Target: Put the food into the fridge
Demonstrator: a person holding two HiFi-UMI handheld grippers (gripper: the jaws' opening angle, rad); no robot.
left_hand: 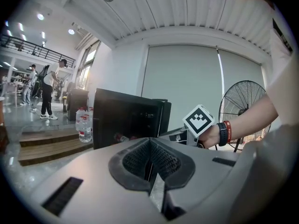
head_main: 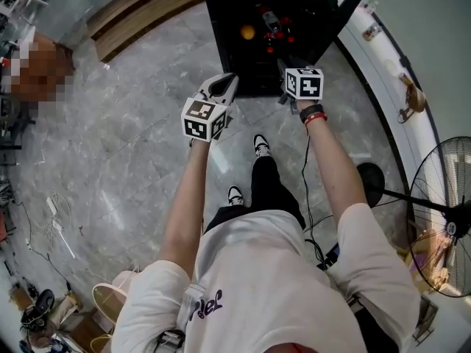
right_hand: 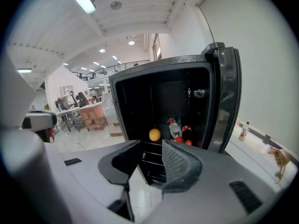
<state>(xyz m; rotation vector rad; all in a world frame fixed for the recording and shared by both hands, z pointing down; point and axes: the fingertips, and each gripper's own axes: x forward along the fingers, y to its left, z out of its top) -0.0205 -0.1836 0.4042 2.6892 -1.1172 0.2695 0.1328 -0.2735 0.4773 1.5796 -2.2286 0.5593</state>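
A small black fridge stands open on the floor in front of me, its door swung to the right. Inside lie an orange and red-capped bottles. In the right gripper view the orange sits on a shelf left of the bottles. My right gripper is held just before the fridge mouth, its jaws apart with nothing between them. My left gripper hovers to the left of the fridge, jaws together and empty.
A standing fan is at my right, by a white wall ledge. Wooden steps run behind the fridge on the left, with water bottles on them. My own feet are on the marble floor below the grippers.
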